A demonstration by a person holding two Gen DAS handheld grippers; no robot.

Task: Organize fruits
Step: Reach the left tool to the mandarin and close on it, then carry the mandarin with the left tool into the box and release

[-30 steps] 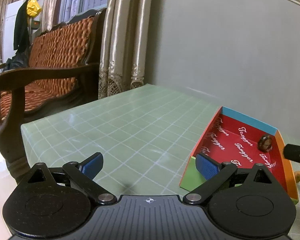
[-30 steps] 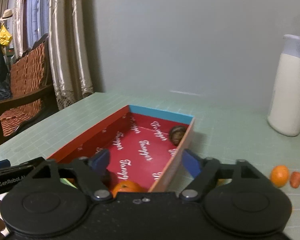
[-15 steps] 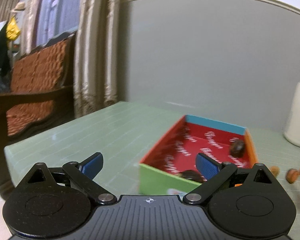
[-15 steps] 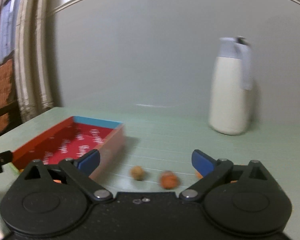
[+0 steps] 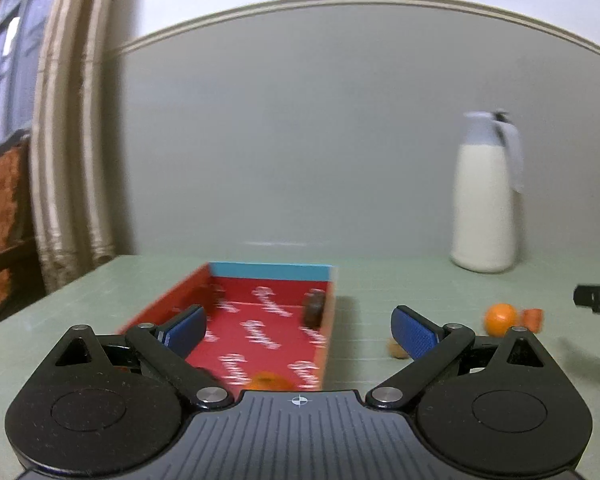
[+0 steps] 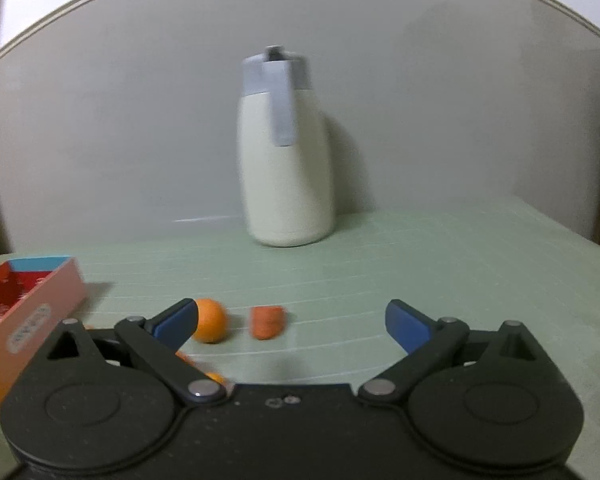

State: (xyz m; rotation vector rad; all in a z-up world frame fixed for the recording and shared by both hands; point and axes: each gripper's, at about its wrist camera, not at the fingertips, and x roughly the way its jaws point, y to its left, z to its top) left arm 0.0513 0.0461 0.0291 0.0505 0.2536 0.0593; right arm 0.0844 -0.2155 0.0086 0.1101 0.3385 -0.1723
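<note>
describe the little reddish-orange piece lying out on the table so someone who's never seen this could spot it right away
Start at the tall white jug by the wall, then drop to the green table in front of it. Two small fruits lie side by side there: the reddish-orange piece is the right one, stubby and blunt, unlike the round orange on its left.

Ahead of my right fingers point(image 6: 408, 326) the tabletop point(image 6: 440, 264) lies bare up to the white jug point(image 6: 288, 184) by the wall. On the left, an orange point(image 6: 209, 321), a carrot piece point(image 6: 266, 322) and the box point(image 6: 32, 312) narrow the way.
</note>
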